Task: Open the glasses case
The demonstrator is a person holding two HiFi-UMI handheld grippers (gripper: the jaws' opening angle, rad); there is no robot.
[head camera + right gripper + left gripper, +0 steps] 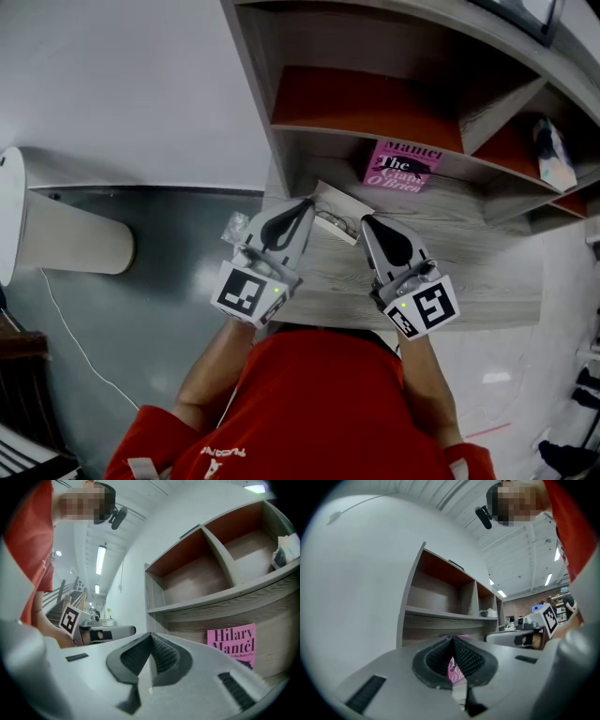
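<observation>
Head view: a pale rectangular glasses case (335, 204) lies on the grey wooden shelf (469, 272), between the tips of the grey left gripper (307, 203) and grey right gripper (366, 222). Left gripper view: jaws together, empty. Right gripper view: jaws together, empty

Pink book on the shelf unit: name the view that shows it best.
Right gripper view: the pink book faces the camera, author's name readable. Head view shows it from above, its top cut off by a shelf. Left gripper view shows just a pink sliver.
</observation>
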